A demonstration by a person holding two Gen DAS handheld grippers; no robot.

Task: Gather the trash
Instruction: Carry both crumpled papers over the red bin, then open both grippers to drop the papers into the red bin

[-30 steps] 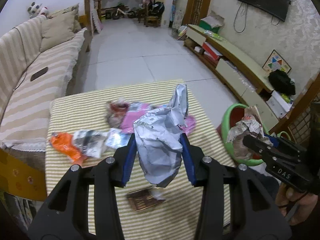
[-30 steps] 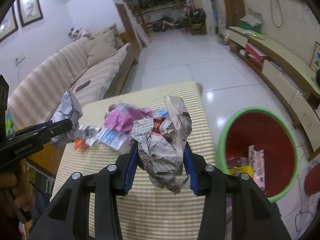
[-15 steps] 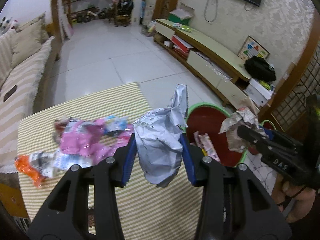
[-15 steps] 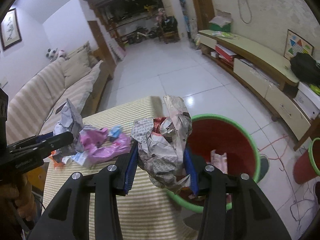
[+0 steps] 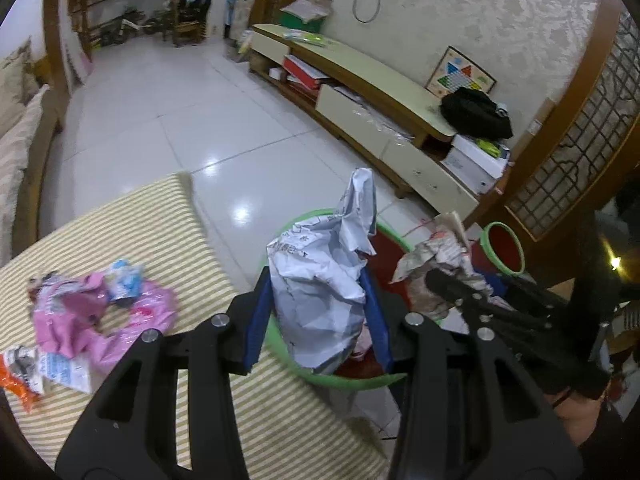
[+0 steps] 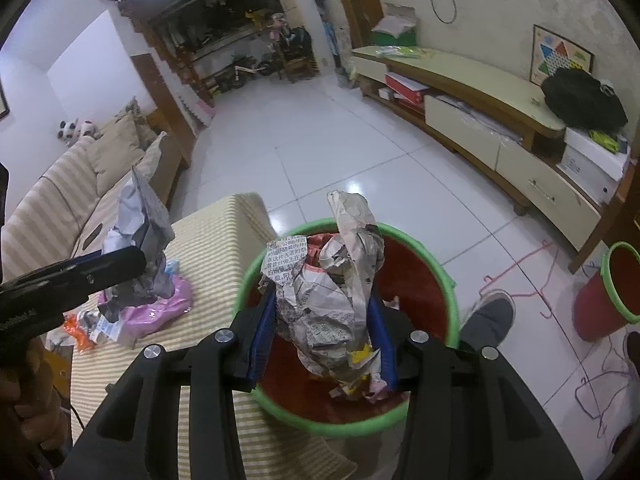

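My left gripper (image 5: 318, 312) is shut on a crumpled white paper wad (image 5: 320, 280) and holds it over the near rim of the red bin with a green rim (image 5: 360, 381). My right gripper (image 6: 326, 328) is shut on a crumpled newspaper wad (image 6: 332, 300) and holds it above the same bin (image 6: 420, 292), which has some trash inside. The right gripper and its newspaper also show in the left wrist view (image 5: 436, 272). The left gripper and its paper show in the right wrist view (image 6: 136, 248). More wrappers lie on the striped table: a pink bag (image 5: 88, 320) and an orange wrapper (image 5: 16, 384).
The striped table (image 5: 160, 248) ends just left of the bin. A second smaller red bin (image 6: 608, 292) stands to the right on the tiled floor. A person's shoe (image 6: 488, 320) is beside the big bin. A low TV cabinet (image 6: 480, 112) runs along the right wall; a sofa (image 6: 60, 200) stands at the left.
Both grippers have swung right from over the table to above the bin, each still holding its paper wad. The table litter has slid to the left of both views.
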